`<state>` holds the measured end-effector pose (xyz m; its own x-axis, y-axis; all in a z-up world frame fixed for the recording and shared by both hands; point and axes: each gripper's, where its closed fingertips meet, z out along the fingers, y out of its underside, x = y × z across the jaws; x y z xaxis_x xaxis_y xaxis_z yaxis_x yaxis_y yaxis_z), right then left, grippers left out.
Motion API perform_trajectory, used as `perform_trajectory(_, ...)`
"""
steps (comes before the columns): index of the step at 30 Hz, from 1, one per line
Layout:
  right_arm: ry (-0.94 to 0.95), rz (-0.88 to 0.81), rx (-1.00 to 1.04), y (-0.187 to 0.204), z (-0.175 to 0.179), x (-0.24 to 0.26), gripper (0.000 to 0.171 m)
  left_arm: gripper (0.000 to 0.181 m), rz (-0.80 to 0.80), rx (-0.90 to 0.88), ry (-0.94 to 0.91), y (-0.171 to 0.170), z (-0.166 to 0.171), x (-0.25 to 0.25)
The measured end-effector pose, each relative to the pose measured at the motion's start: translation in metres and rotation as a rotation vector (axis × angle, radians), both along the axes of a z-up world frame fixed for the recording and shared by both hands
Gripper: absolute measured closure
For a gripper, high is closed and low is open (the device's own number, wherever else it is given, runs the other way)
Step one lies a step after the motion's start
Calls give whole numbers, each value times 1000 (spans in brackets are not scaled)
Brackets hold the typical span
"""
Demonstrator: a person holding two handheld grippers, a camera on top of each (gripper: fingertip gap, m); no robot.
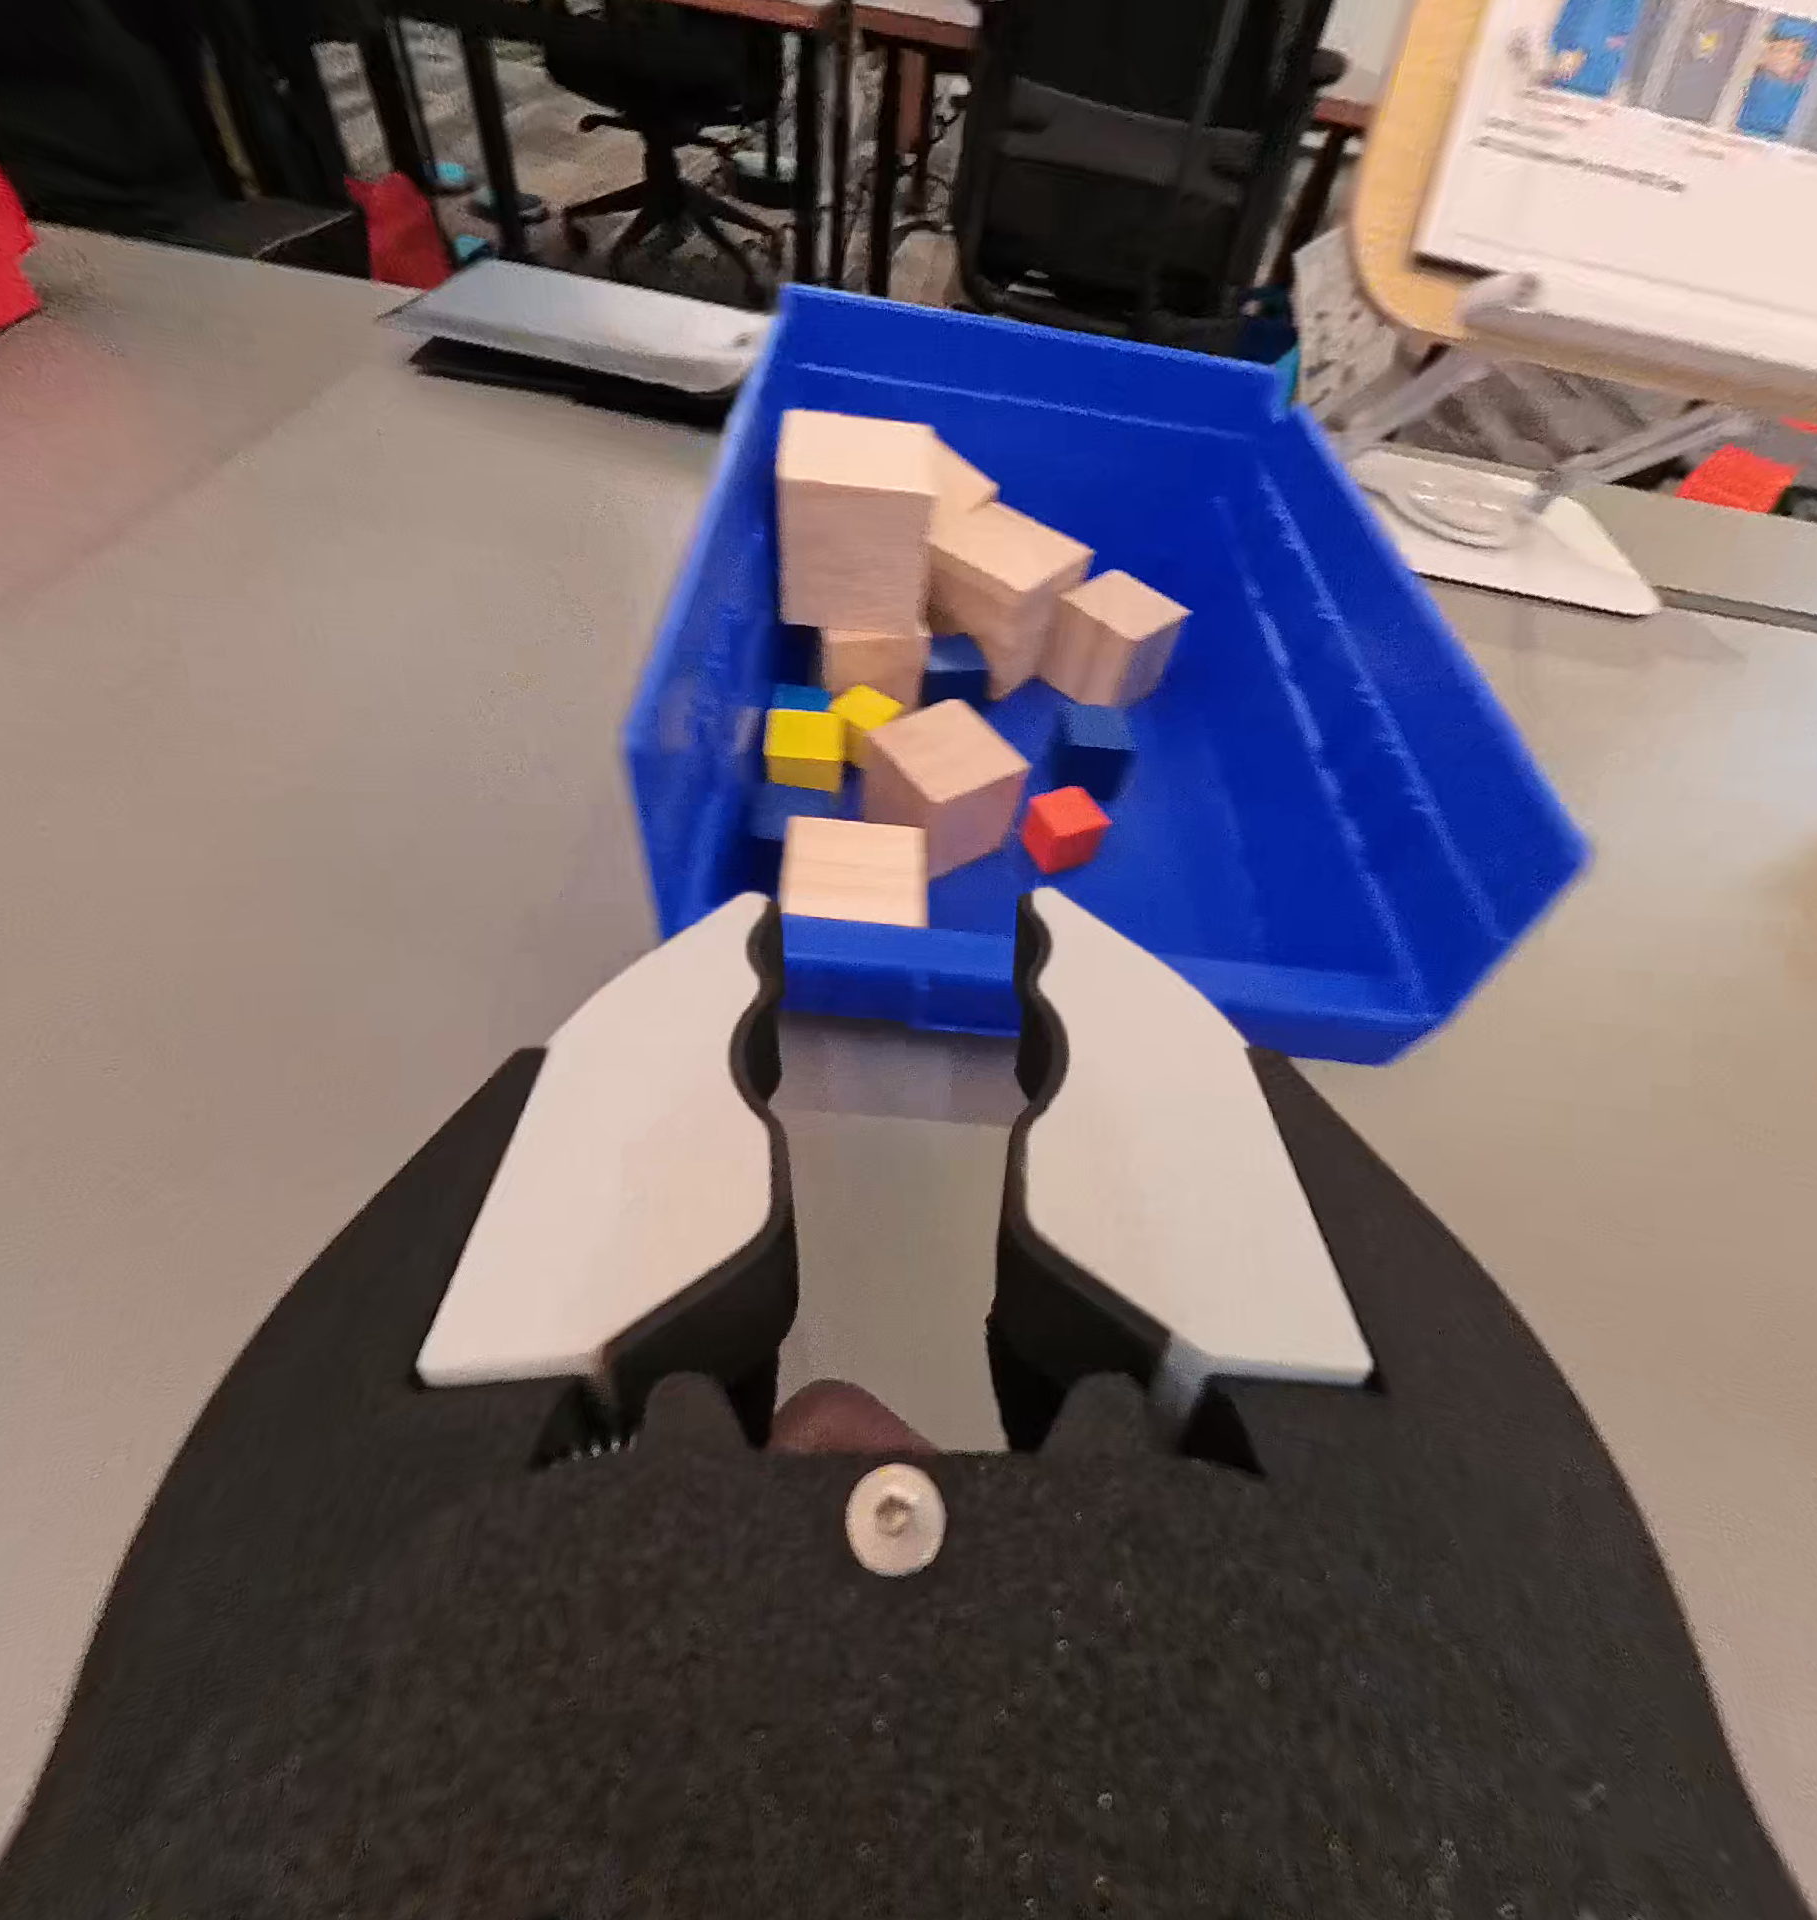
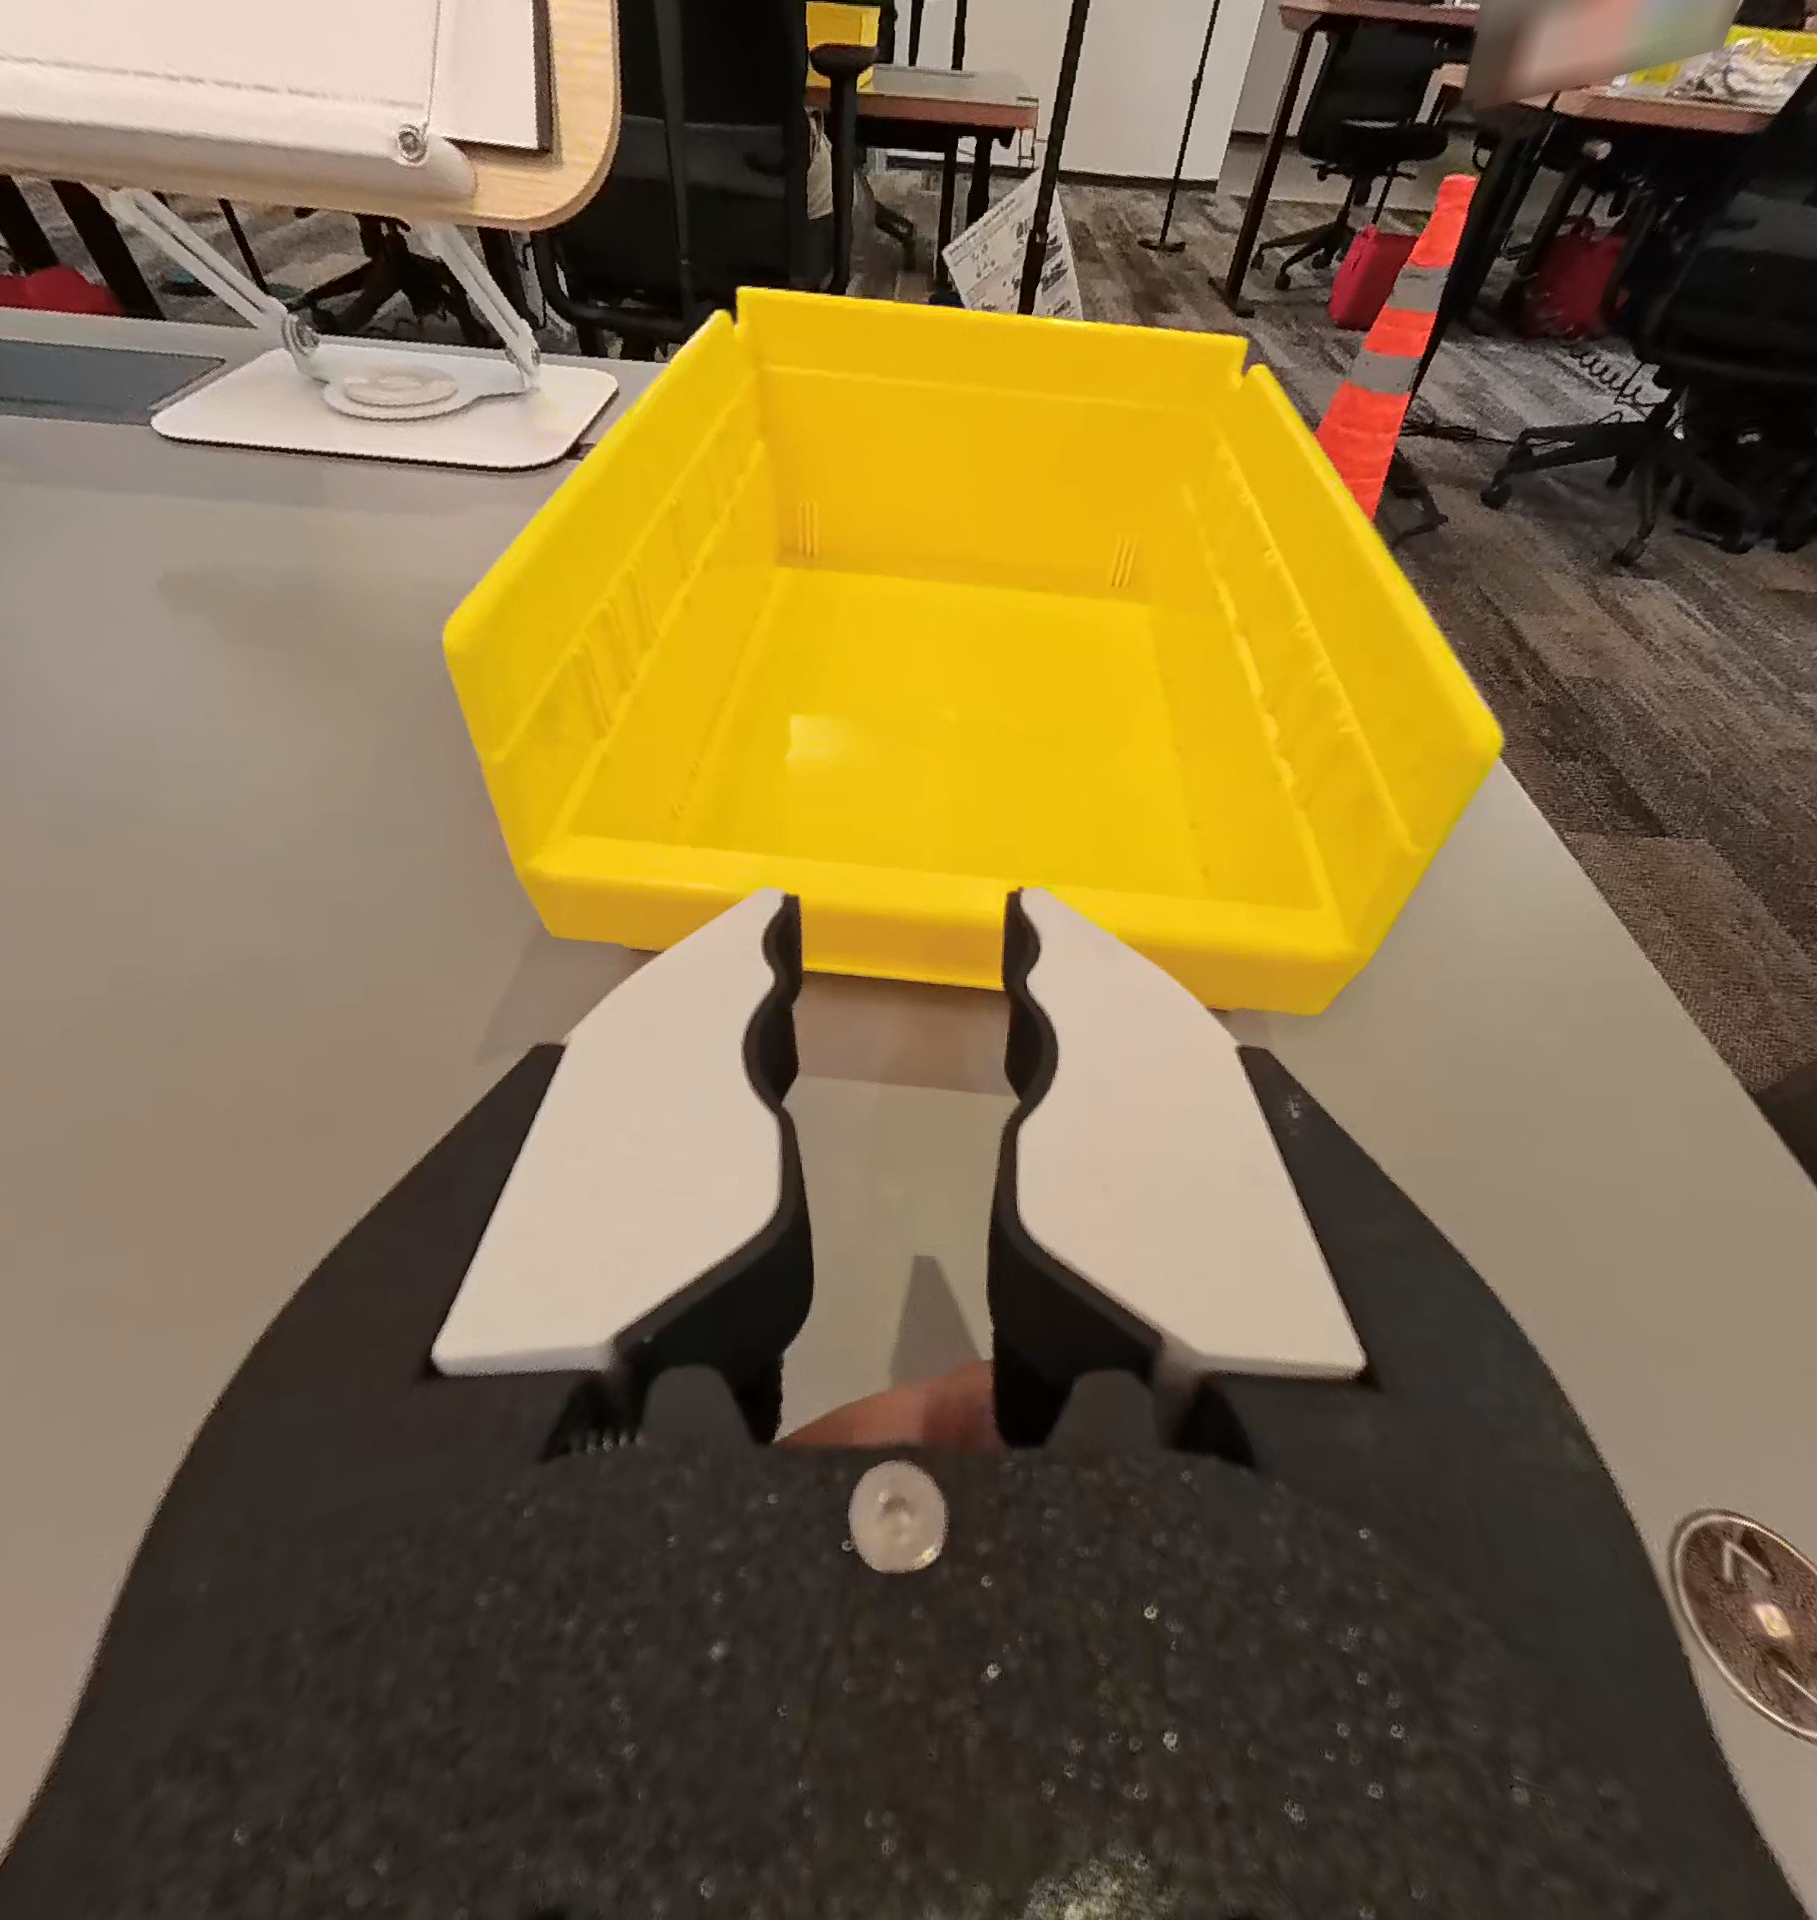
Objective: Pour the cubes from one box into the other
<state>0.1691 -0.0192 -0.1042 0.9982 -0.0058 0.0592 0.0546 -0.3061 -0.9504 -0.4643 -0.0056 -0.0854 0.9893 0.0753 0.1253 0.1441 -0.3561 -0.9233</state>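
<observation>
A blue box sits on the grey table in the left wrist view. It holds several plain wooden cubes and small coloured ones: yellow, red and blue. My left gripper is open and empty, its fingertips at the box's low front wall. A yellow box sits empty on the table in the right wrist view. My right gripper is open and empty, its fingertips at the yellow box's low front wall.
A closed laptop lies behind the blue box on the left. A white stand base sits behind the yellow box on the left. The table's right edge runs close beside the yellow box. An orange cone stands on the floor beyond.
</observation>
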Motion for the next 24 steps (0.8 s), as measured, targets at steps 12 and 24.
perform_trajectory(12, -65, 160, -41, 1, -3, -50, 135, 177, -90, -122, 49, 65, -42, -57)
perform_trajectory(24, -244, 860, -340, 84, 87, -260, 132, 177, -275, -129, 163, 54, -43, -11)
